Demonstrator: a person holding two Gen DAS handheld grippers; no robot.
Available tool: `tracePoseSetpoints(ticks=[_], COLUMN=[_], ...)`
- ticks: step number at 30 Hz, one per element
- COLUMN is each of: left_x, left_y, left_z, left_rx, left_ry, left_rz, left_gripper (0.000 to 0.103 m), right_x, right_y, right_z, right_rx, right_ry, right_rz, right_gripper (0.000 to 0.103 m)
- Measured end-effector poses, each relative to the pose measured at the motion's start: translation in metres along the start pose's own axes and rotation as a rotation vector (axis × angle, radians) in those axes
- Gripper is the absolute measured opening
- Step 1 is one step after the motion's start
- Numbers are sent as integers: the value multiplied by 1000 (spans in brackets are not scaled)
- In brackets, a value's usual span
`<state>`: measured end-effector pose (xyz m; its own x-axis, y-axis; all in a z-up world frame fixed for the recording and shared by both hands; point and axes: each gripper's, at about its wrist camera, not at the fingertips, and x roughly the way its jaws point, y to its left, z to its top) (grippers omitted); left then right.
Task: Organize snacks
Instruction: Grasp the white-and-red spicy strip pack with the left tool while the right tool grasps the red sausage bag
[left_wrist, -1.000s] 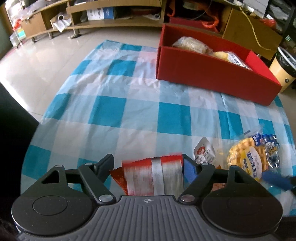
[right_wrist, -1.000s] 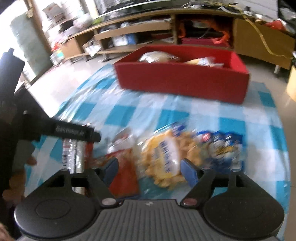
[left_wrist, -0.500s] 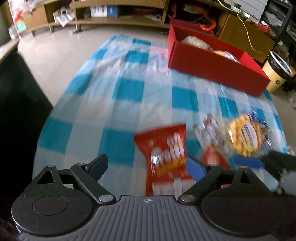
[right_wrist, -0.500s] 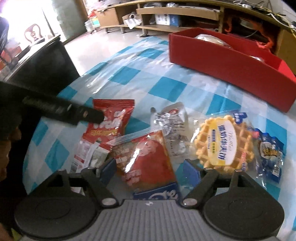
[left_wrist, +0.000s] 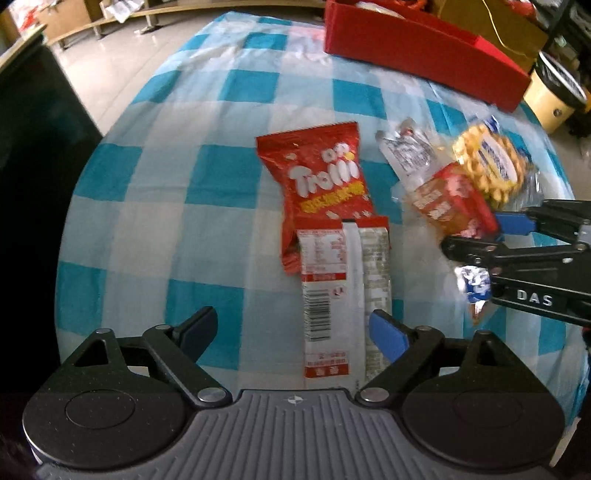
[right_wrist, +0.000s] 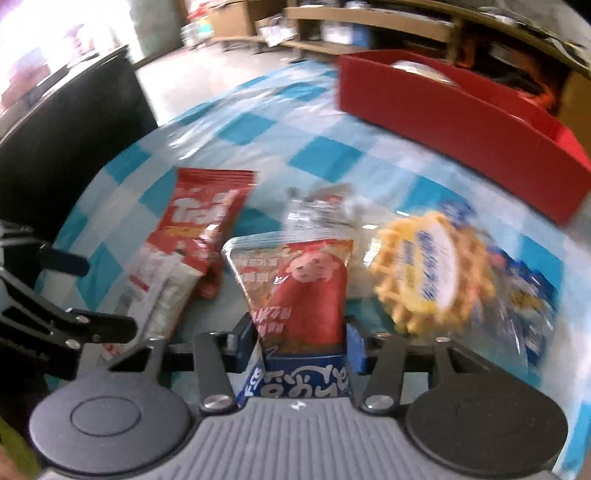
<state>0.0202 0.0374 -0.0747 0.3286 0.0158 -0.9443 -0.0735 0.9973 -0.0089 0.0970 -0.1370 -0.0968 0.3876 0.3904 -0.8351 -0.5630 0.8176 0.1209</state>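
Note:
My right gripper (right_wrist: 300, 338) is shut on a red and blue snack packet (right_wrist: 303, 295), which also shows in the left wrist view (left_wrist: 448, 205). My left gripper (left_wrist: 293, 328) is open above a red and white packet (left_wrist: 341, 295) that lies face down on the checked cloth, overlapping a red Trolli bag (left_wrist: 321, 173). A waffle packet (right_wrist: 434, 267), a silver packet (right_wrist: 317, 212) and a blue packet (right_wrist: 528, 306) lie to the right. The red box (right_wrist: 461, 114) stands at the far side with some snacks inside.
The blue and white checked cloth (left_wrist: 184, 184) covers the table. A black cabinet (right_wrist: 66, 122) stands left of the table. Wooden shelves (right_wrist: 369, 18) run along the far wall. A bin (left_wrist: 554, 96) stands at the far right.
My right gripper has closed on the red and blue packet. My left gripper has drawn back, so the Trolli bag and the face-down packet now show in full.

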Motion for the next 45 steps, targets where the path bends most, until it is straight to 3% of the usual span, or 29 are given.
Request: tracePoseSetpoints(ticks=[4,8,12,14,17,21,23,25,26,29,31,36,45], left_x=[9,23,23,23,22,21,21,18,17,10,6,4,-21], left_y=[-21,-28,-27,-24,-22,-26,-29,-33,-34,-34,-37,-32,-33], left_z=[0,2,3,1,-1,-3,-3,-5,-5,-5,-6,-2,8], left_rx=[63,58,63,59,53,84,106,134,134,141,156,134,132], left_ry=[-1,12,-5,-19,-39,-68,-73,-77,-73,-61,-66,-56,-149], left_rz=[33,42,39,47,43,52,62,70,55,-2,-2,-22,-41], left_gripper=[92,96,97,103,103,103,103,102,95,72,63,56,55], right_x=[-16,-23,-20,-19,-20,-18,-18,-20,-22,-23,-26,-44,-70], right_y=[0,5,11,13,3,6,8,13,16,17,17,15,15], right_z=[-24,-41,-41,-44,-50,-49,-47,-46,-45,-45,-45,-47,-37], right_rx=[47,49,73,84,141,97,82,61,30,34,35,79,108], right_ry=[0,-13,-28,-39,-85,-70,-51,-43,-39,-28,-31,-67,-145], right_rz=[-34,-79,-101,-99,-5,15,4,-78,-94,-95,-91,-98,-121], right_gripper=[44,46,61,64,87,89,85,51,47,43,41,40,40])
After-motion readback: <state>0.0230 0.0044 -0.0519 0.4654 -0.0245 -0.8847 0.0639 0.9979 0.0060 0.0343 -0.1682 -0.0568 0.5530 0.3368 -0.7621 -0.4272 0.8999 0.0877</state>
